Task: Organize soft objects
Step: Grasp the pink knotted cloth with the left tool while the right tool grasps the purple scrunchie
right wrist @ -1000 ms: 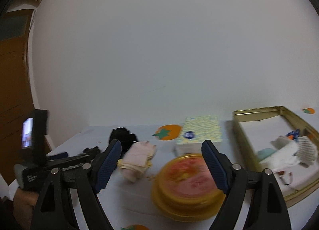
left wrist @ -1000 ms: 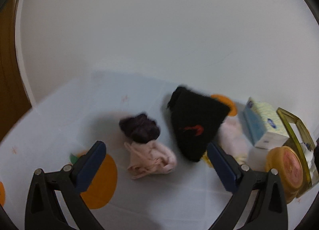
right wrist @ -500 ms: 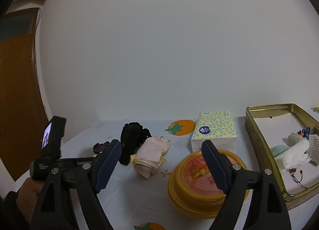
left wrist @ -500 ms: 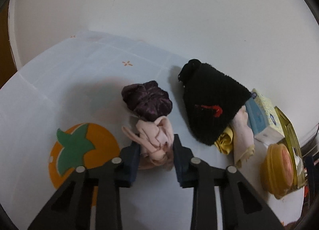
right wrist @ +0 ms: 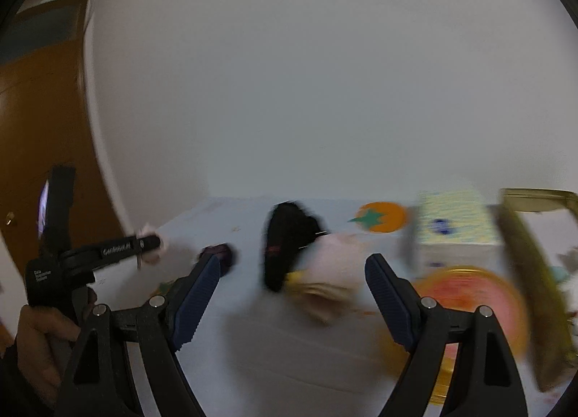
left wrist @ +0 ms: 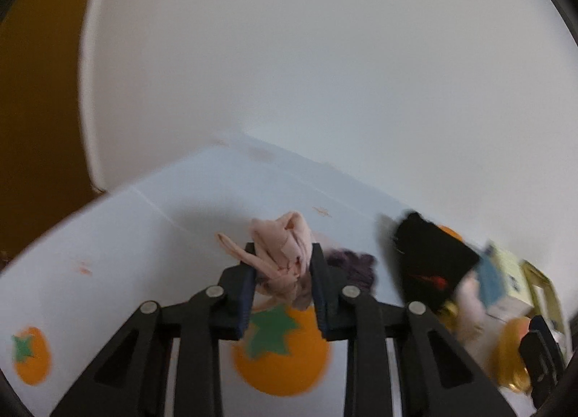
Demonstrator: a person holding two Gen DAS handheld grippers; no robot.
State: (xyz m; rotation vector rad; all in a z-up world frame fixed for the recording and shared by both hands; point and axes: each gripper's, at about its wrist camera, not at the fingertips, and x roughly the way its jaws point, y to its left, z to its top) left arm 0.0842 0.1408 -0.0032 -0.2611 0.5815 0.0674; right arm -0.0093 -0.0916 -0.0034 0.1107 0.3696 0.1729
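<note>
left hand (right wrist: 43,330): wrapped round the handle of the left gripper, far left of the right wrist view.
left gripper (left wrist: 283,272): pads clamped on a bunched pink sock, tight enough to pucker the cloth. Looks lifted just off the cloth-covered table, though hard to be sure.
pink sock (left wrist: 285,254): crumpled ball with one loose cuff poking out to the left. Light, floppy, squashes flat under the pads. Not slippery, not fragile. Grip sits across the thick middle of the bundle, the right spot, since a loose end would just let the rest dangle and swing.
tablecloth (left wrist: 144,236): pale blue with orange persimmon prints, one print right under the held sock.
purple scrunchie (left wrist: 352,267): lying on the cloth just right of the left gripper, untouched.
black knit hat (left wrist: 430,258): further right, lying flat, small red mark on it. Soft and bulky, best pinched at a folded edge.
right gripper (right wrist: 292,303): fingers wide apart, nothing between them, hanging over the table in front of the hat and a folded pink cloth.
folded pink cloth (right wrist: 332,272): resting against the hat, something yellow tucked under it. Blurry, so no detail.
tissue box (right wrist: 457,225): behind, right of centre.
round yellow tin (right wrist: 480,294): in front of the tissue box.
gold tray (right wrist: 520,236): far right edge, probably where soft stuff ends up, just a guess.
</note>
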